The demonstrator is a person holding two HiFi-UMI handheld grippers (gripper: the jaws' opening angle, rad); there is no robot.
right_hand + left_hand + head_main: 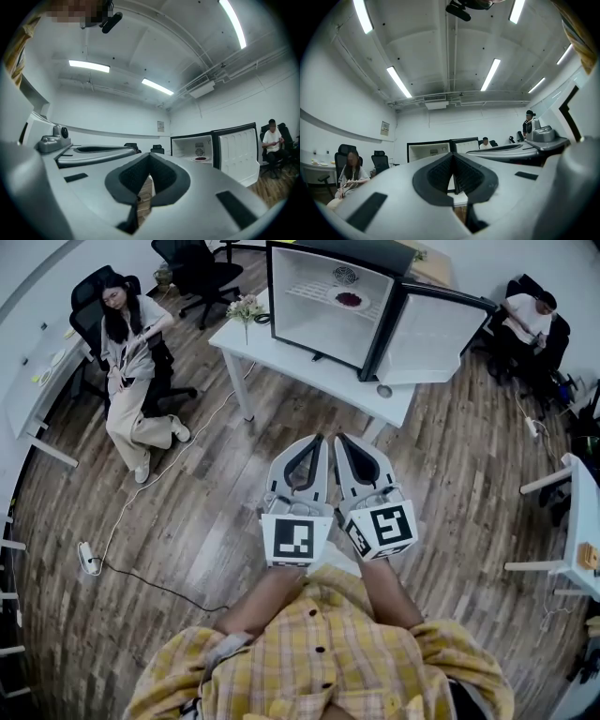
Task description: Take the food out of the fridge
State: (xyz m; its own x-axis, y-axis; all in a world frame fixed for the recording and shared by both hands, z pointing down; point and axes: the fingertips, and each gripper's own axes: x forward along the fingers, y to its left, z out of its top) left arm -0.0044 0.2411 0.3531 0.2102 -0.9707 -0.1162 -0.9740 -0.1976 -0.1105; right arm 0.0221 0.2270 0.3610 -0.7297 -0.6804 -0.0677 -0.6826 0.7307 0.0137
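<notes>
Dark red food (349, 299) in the fridge (309, 273), too small for identification

The fridge (323, 310) sits on the worktop (300, 362) straight ahead, with its door (436, 334) swung wide to its right. Inside, on the shelf toward the back, is the plate of food (349, 300). At the worktop's left end, just beside the fridge, are the flowers (246, 307). Nearer in, over the floor and well short of the worktop, the left hand-held gripper (314, 444) and right hand-held gripper (345, 444) sit side by side, both pointing at the fridge. Far left there's a seated person (127, 352), and far right, beyond the door, another person (530, 320). A power strip (86, 557) lies on the floor, lower left.
</notes>
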